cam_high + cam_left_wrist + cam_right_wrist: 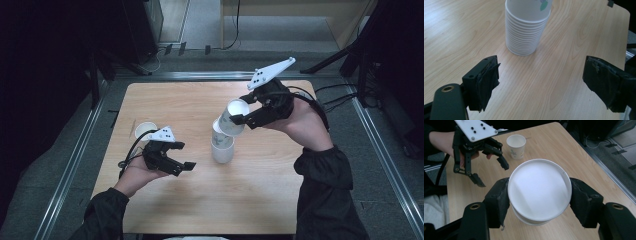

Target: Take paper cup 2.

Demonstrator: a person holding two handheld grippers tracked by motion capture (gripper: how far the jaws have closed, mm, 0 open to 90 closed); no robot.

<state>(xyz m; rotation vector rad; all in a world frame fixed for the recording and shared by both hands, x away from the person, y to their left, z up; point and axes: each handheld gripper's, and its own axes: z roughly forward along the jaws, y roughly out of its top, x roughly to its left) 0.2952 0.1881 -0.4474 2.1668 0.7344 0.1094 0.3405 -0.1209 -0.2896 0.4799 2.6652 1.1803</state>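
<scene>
A stack of white paper cups (pixel 222 149) stands near the middle of the wooden table (pixel 165 210). My right gripper (pixel 241 109) is shut on one white cup (pixel 233 118), held tilted just above the stack's top. In the right gripper view the pads squeeze this cup (pixel 539 190) from both sides, and the stack's rim (pixel 531 221) peeks out below it. My left gripper (pixel 184 155) hovers left of the stack, open, with nothing between its pads. The left gripper view has the ribbed stack (pixel 525 32) straight ahead beyond its gripper (pixel 541 82).
A single paper cup (pixel 145 130) with a small leaf print stands upright at the table's left, behind my left hand; it is also in the right gripper view (pixel 516 146). Metal rails (pixel 75 160) run along the table's sides, with cables on the floor beyond.
</scene>
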